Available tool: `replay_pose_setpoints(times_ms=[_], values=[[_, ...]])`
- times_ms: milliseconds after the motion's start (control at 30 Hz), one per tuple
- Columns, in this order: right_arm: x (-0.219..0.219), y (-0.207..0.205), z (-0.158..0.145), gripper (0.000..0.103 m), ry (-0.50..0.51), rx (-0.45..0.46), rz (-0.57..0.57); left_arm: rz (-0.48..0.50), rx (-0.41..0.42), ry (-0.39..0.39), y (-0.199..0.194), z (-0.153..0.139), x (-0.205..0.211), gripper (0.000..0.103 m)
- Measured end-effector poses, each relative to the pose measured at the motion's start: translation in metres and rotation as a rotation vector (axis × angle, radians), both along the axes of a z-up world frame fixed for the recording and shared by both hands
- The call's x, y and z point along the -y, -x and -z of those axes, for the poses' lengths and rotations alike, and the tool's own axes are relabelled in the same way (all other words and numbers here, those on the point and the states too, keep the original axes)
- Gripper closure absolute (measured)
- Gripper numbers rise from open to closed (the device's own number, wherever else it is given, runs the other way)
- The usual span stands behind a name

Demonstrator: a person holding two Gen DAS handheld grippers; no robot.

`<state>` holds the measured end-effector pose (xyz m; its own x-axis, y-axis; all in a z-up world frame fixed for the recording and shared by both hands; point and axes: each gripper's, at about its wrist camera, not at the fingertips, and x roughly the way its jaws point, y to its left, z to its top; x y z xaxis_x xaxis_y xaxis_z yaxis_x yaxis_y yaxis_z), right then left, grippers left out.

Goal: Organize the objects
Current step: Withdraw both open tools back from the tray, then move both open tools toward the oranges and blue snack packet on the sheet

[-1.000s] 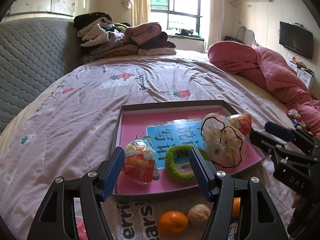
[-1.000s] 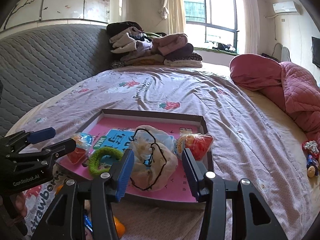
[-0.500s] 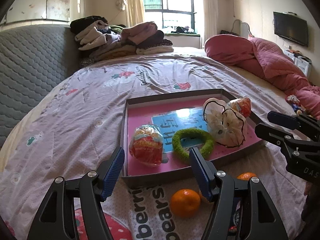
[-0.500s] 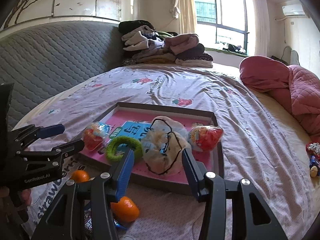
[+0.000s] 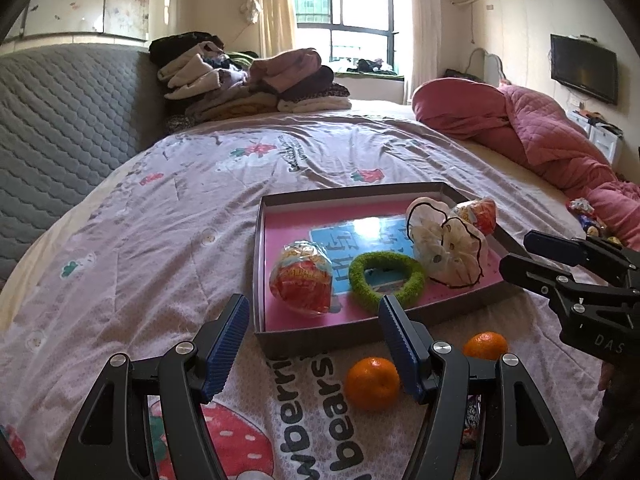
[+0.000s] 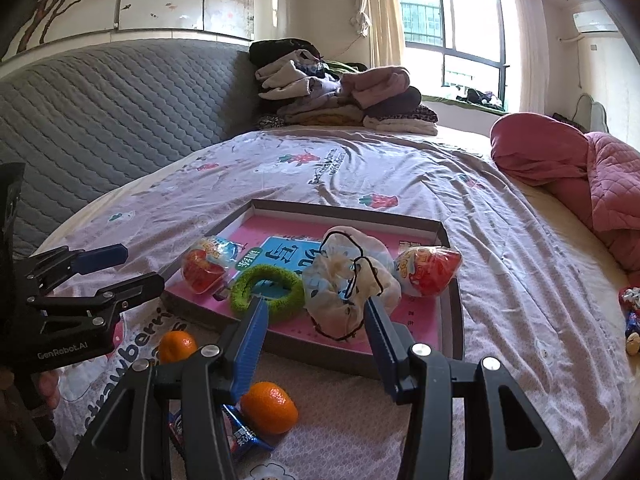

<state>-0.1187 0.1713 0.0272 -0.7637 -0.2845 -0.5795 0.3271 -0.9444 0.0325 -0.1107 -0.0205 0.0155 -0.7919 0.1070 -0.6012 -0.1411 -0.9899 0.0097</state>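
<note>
Lying on the bed sheet (image 5: 168, 216), a shallow grey tray (image 5: 360, 338) with a pink floor sits just ahead of both grippers. Inside it, from the left wrist view, are a red snack packet (image 5: 302, 282) at the near left, a green fuzzy ring (image 5: 386, 278) beside it, a pale scrunchie with black trim (image 5: 446, 248) further right, and a second red packet (image 5: 478, 212) against the far right wall. Outside the tray, on the sheet in front of its near wall, rest two oranges: one orange (image 5: 372, 383) just beside the right finger of the left gripper (image 5: 314, 344), and a second orange (image 5: 485, 346) partly hidden behind that finger's arm. The left gripper hovers above the sheet with its blue pads spread wide, nothing between them and touching nothing.

From the right wrist view, the right gripper (image 6: 314, 340) also stands wide apart and empty, its tips over the tray's near wall, with the scrunchie (image 6: 348, 292) and green ring (image 6: 267, 292) just beyond them. One orange (image 6: 269, 407) lies under its left finger, next to a blue candy wrapper (image 6: 244, 436); the other orange (image 6: 177, 346) lies nearer the left gripper (image 6: 108, 272), seen at the frame's left edge.
</note>
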Motion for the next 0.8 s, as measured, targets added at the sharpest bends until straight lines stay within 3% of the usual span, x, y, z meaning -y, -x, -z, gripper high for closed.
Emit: replay_pose_setpoints(times_ms=[800], values=[[0.003, -0.011, 0.015, 0.054, -0.003, 0.072, -0.073, 0.041, 0.058, 0.028, -0.010, 0.018, -0.008, 0.034]])
